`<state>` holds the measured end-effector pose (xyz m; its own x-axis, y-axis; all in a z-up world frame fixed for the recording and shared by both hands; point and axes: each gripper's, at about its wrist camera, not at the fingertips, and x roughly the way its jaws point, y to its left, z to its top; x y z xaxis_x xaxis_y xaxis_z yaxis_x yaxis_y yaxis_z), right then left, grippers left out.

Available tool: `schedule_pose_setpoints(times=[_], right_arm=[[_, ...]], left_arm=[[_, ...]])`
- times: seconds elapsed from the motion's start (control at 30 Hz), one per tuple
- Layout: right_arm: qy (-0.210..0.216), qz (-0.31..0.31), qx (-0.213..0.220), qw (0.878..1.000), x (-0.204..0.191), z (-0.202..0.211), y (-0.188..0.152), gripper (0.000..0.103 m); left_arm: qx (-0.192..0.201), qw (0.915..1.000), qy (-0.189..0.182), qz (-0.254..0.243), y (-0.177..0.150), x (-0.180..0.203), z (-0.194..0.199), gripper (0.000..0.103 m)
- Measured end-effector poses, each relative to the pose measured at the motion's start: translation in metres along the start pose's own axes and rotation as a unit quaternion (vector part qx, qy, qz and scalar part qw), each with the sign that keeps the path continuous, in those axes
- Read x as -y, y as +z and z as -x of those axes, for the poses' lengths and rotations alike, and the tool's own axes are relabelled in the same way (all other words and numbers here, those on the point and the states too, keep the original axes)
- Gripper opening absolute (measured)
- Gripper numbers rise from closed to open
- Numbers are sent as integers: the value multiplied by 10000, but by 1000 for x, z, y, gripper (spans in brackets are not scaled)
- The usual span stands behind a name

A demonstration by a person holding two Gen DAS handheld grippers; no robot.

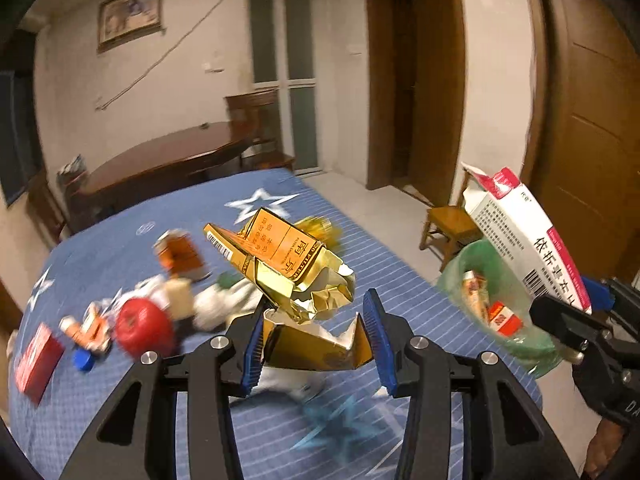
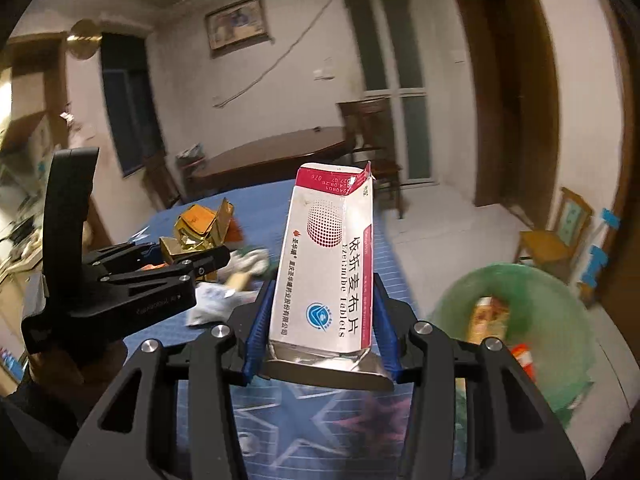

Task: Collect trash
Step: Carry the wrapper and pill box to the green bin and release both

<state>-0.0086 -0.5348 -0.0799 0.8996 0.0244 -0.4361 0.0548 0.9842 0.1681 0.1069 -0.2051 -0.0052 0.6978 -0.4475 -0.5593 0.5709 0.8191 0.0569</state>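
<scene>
Gold foil and torn orange card make up the crushed cigarette pack [image 1: 296, 276], which is clamped at its lower end between the blue fingers of the left gripper [image 1: 316, 344], above the blue star-patterned bed [image 1: 380, 248]. A white and magenta tablet box [image 2: 332, 264] is gripped by the right gripper [image 2: 320, 340], its long axis pointing up and away. The litter behind is blurred. A green-lined bin [image 2: 520, 292] is cut off at the right.
</scene>
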Motion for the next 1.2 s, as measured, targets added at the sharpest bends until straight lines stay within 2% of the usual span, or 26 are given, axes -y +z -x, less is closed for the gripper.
schedule_pose_setpoints(times=[0.23,0.33,0.43,0.67,0.9,1.2], right_arm=[[-663,-345,-11,9972,59,11,5,45],[-1071,-450,-84,9932,88,15,6,46],[-1297,-693,-196,9889,114,18,7,46],[-1806,-774,-301,9800,144,18,4,47],[-1898,-867,-420,9771,161,19,-5,47],[-2020,-932,-545,9734,171,24,-10,47]], left_arm=[[5,9980,-287,-557,28,58,-40,46],[-6,9961,-424,-778,34,84,-55,47],[-50,9939,-536,-963,37,106,-70,47],[-133,9868,-777,-1413,36,158,-103,47],[-247,9807,-1026,-1645,36,195,-132,47],[-387,9762,-1249,-1728,32,208,-150,47]])
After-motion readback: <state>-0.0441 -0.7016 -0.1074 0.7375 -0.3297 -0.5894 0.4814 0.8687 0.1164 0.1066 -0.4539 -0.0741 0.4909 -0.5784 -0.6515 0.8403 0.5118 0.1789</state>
